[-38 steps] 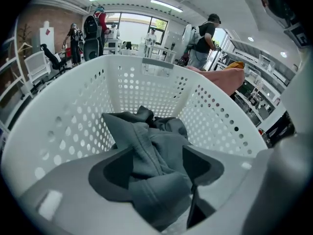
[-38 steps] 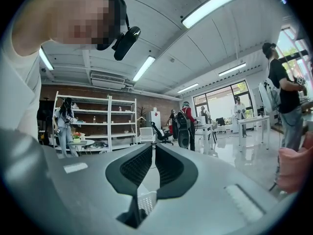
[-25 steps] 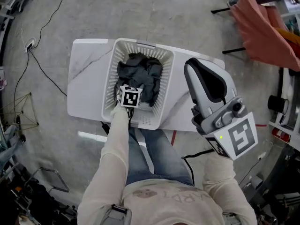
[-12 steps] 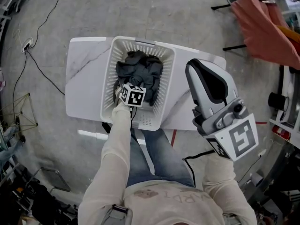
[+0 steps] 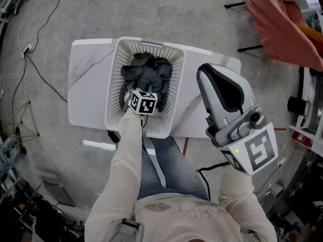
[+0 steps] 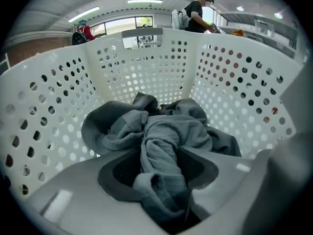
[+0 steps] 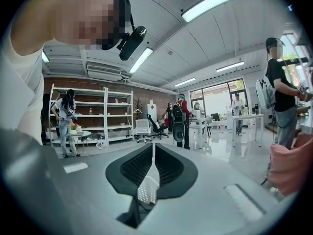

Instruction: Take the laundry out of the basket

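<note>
A white perforated laundry basket (image 5: 113, 87) stands on a white marble table (image 5: 86, 84). Inside it lies a heap of dark grey laundry (image 5: 147, 73). My left gripper (image 5: 143, 96) is down inside the basket at its near end, its marker cube on top. In the left gripper view the jaws of my left gripper (image 6: 159, 168) are shut on a twisted fold of the grey laundry (image 6: 168, 129), with the basket wall (image 6: 146, 62) behind. My right gripper (image 5: 211, 70) is held up high at the right, off the table. Its jaws in the right gripper view (image 7: 152, 155) are shut with nothing between them.
A red-orange cloth (image 5: 285, 29) hangs on a stand at the upper right. A black cable (image 5: 38, 59) runs across the floor at the left. Equipment and frames (image 5: 303, 120) crowd the right edge. The right gripper view shows several people and shelves (image 7: 93, 116) across the room.
My left gripper has risen a little and shifted slightly right inside the basket, still on the cloth. The right gripper has barely moved.
</note>
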The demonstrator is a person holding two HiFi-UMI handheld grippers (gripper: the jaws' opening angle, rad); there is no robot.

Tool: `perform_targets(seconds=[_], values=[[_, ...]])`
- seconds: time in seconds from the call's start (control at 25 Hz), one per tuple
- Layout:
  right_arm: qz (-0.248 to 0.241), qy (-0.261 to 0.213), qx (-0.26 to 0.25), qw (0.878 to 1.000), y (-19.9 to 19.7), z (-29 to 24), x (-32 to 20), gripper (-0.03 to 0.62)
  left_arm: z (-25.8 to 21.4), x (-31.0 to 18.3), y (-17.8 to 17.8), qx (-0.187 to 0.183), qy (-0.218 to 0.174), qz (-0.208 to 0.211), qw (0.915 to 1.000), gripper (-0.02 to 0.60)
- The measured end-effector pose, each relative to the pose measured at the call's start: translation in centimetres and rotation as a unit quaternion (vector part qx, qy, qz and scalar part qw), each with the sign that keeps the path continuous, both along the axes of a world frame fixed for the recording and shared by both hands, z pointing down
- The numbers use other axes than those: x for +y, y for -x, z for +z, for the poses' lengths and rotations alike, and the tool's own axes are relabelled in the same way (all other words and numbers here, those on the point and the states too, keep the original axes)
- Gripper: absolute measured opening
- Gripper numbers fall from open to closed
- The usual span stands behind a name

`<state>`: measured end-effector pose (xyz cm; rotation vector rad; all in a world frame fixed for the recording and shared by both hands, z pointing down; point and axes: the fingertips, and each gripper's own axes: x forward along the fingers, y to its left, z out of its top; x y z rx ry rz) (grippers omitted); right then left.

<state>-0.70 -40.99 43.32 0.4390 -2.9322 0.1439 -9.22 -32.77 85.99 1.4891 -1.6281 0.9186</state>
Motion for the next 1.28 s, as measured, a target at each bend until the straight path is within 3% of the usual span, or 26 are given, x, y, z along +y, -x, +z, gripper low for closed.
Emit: perform_targets(seconds=[0.2, 0.48, 0.84, 1.04, 1.28], values=[[-0.002, -0.007, -0.007, 1.000, -0.4, -1.1, 0.6, 0.041, -1.6, 0.3, 0.1, 0.041, -0.007, -0.028, 0.9988, 0.156], [0.003, -0.017, -0.018, 1.000, -0.9, -2.6, 0.6, 0.038, -5.5, -0.4, -0.1, 0.092, -0.059, -0.052, 0.9927, 0.140], [0.010, -0.028, -0.039, 0.999, -1.6, -6.5, 2.2, 0.037, -17.3, -1.5, 0.1, 0.086, -0.161, -0.020, 0.9829, 0.140], [0.011, -0.033, -0.045, 0.998, -2.8, -9.6, 4.3, 0.037, -26.1, 0.3, -0.7, 0.088, -0.219, -0.017, 0.9715, 0.140], [0.015, -0.038, -0.060, 0.997, -2.4, -13.2, 5.8, 0.037, -39.3, 1.0, 0.9, 0.073, -0.321, -0.008, 0.9444, 0.140]])
